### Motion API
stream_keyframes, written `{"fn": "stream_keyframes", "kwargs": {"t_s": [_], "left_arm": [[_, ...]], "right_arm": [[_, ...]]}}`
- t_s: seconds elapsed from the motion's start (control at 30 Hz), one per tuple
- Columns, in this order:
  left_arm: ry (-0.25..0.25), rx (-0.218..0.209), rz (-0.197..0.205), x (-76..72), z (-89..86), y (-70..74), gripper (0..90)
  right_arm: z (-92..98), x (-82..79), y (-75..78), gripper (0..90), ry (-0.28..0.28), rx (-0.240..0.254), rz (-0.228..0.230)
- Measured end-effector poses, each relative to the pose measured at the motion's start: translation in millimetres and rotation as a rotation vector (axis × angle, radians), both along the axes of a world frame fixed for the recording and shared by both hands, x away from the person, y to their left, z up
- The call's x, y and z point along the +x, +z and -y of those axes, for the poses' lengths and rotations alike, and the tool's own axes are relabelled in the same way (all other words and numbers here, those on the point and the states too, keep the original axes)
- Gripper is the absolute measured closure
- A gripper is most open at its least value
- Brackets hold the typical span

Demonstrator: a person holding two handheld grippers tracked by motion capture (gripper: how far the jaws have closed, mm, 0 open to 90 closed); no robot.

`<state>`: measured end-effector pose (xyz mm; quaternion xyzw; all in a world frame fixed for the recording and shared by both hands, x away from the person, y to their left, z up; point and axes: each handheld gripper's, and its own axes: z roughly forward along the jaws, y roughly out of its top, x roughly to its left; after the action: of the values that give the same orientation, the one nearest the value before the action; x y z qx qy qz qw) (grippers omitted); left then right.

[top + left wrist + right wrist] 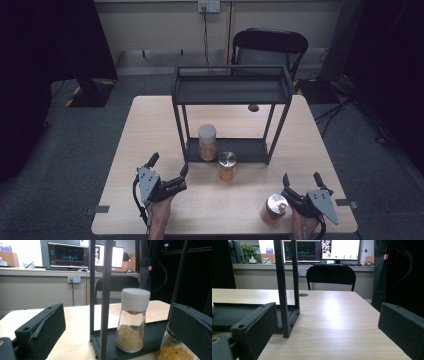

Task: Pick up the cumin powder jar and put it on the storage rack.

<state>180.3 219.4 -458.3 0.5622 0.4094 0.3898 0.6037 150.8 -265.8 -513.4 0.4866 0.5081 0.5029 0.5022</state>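
A black two-level metal rack (231, 90) stands on the wooden table (150, 130). A white-capped glass jar (207, 142) (132, 320) of brown powder stands on its bottom shelf at the left. A silver-lidded jar (227, 166) with orange contents sits on the table just in front of the rack; in the left gripper view its glass (172, 350) shows behind the right jaw. Another silver-lidded orange jar (273, 208) stands near the front edge, just left of my right gripper (301, 181). My left gripper (169, 165) is open and empty, at the front left. The right gripper is open too.
A black chair (268, 46) (331, 276) stands behind the table. A small dark round mark (253, 107) (303, 294) lies on the tabletop behind the rack. Rack posts (282, 287) rise close ahead of the right gripper. Desks with monitors (68, 255) line the far wall.
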Motion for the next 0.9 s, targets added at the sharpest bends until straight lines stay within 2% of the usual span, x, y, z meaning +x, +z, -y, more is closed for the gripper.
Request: {"fn": "stream_keyframes", "kwargs": {"t_s": [0.1, 0.17, 0.2, 0.37, 0.47, 0.57, 0.77, 0.9], "left_arm": [[-0.006, 0.003, -0.005, -1.7, -0.8, -7.1, 0.5], [-0.017, 0.033, -0.005, -2.3, 0.3, -12.1, 0.5], [-0.022, 0.034, -0.007, -2.8, 0.3, -14.9, 0.5], [-0.032, 0.027, -0.009, -6.1, 3.7, -29.8, 0.5], [-0.026, 0.035, -0.018, -6.9, 7.6, -37.5, 0.5], [-0.011, 0.021, -0.026, -8.0, 10.5, -43.2, 0.5], [0.005, 0.038, -0.035, -9.7, 13.2, -50.1, 0.4], [0.012, 0.062, -0.039, -8.6, 16.6, -49.0, 0.3]], "right_arm": [[0.0, 0.0, 0.0, 1.8, 0.0, 0.0, 0.0], [0.0, 0.0, 0.0, 1.8, 0.0, 0.0, 0.0], [0.1, 0.0, 0.0, 1.8, 0.0, 0.0, 0.0], [-0.1, 0.1, 0.0, 1.8, -0.001, 0.0, 0.0], [-0.1, 0.0, -0.1, 1.8, -0.001, 0.0, 0.0], [0.1, 0.0, -0.1, 1.8, 0.0, 0.001, 0.0], [0.0, 0.0, -0.1, 1.8, 0.0, 0.001, 0.0], [-0.1, 0.1, 0.1, 1.8, 0.0, -0.001, -0.001]]}}
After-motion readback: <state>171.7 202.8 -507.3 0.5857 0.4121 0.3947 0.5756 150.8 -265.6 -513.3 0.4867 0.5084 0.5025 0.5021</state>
